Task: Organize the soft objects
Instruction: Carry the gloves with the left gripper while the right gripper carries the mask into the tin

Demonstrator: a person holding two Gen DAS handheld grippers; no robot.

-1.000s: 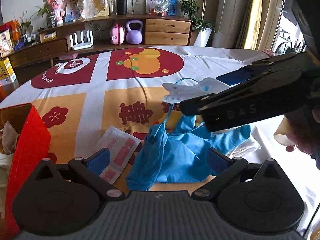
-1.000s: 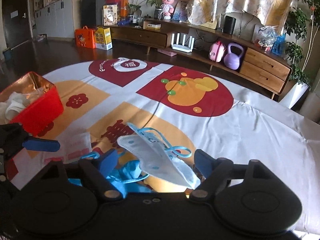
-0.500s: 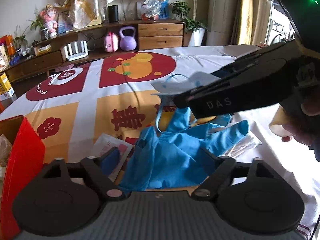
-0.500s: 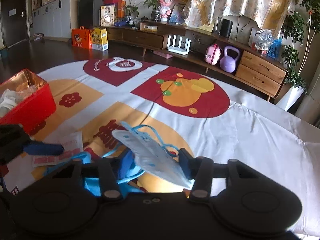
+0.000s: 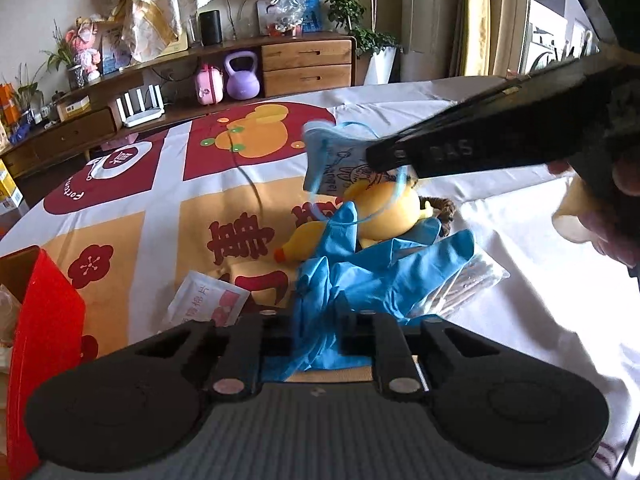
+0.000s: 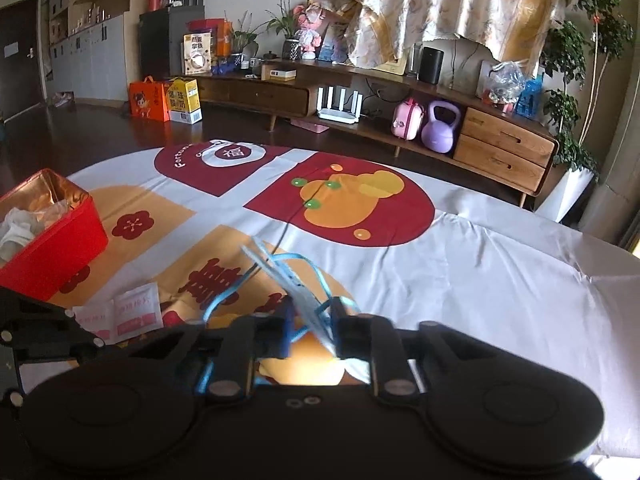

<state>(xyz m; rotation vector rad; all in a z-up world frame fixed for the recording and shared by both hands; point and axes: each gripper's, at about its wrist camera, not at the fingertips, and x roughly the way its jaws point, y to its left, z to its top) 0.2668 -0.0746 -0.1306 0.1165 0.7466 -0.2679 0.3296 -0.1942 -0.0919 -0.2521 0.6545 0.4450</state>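
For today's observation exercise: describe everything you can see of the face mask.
The face mask is a small, pale fabric piece printed with cartoon drawings and lettering, with light-blue elastic ear loops hanging loose. The right gripper, whose jaws have just been closing, pinches it, holding it tilted above the tablecloth and yellow plush toy.

The red box (image 5: 44, 344) runs off the left edge; blue gloves (image 5: 384, 276) partly cover the yellow toy (image 5: 384, 208).

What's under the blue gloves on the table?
A yellow plush toy shows behind and partly beneath the blue gloves, and a clear packet pokes out at their right. Anything else beneath them is covered.
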